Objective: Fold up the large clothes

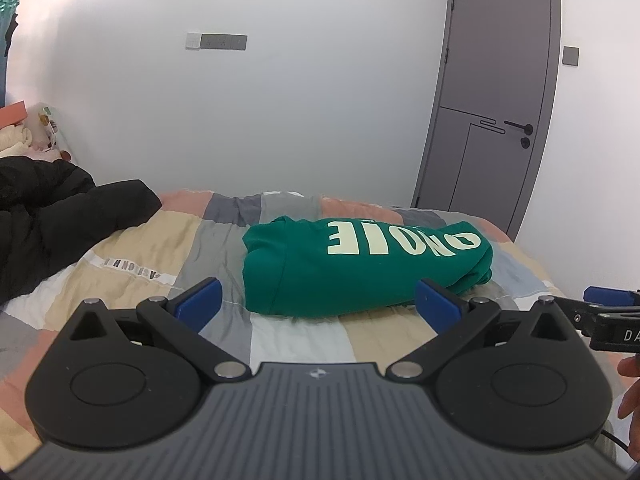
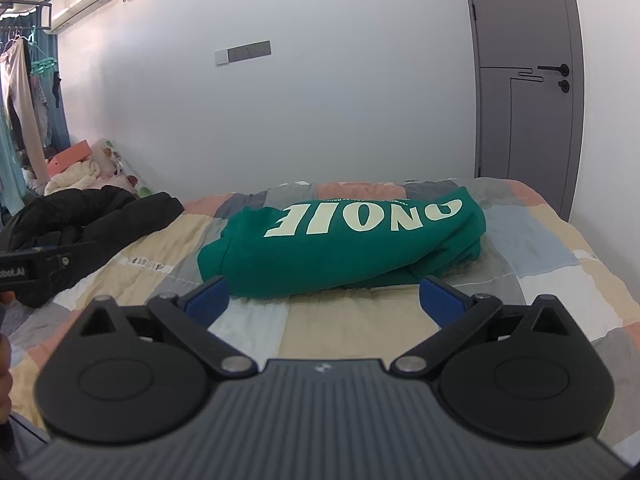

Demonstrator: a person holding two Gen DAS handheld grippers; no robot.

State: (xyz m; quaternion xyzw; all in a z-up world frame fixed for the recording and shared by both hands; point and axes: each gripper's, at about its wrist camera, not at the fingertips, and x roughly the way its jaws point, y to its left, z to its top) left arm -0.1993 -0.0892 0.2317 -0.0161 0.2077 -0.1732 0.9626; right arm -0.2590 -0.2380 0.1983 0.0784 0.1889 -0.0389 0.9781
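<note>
A green sweatshirt (image 1: pixel 352 268) with pale lettering lies folded in a compact bundle on the patchwork bed cover (image 1: pixel 132 264). It also shows in the right wrist view (image 2: pixel 340 248). My left gripper (image 1: pixel 318 300) is open and empty, held just in front of the bundle's near edge. My right gripper (image 2: pixel 324 296) is open and empty too, just short of the same near edge. The right gripper's tip (image 1: pixel 600 296) shows at the right edge of the left wrist view. The left gripper's body (image 2: pixel 36 272) shows at the left of the right wrist view.
A black puffer jacket (image 1: pixel 52 216) lies heaped on the bed's left side, also seen in the right wrist view (image 2: pixel 92 216). Pillows and soft things (image 2: pixel 80 172) sit behind it. A grey door (image 1: pixel 496 92) stands at the right. Clothes hang on a rack (image 2: pixel 20 92) at far left.
</note>
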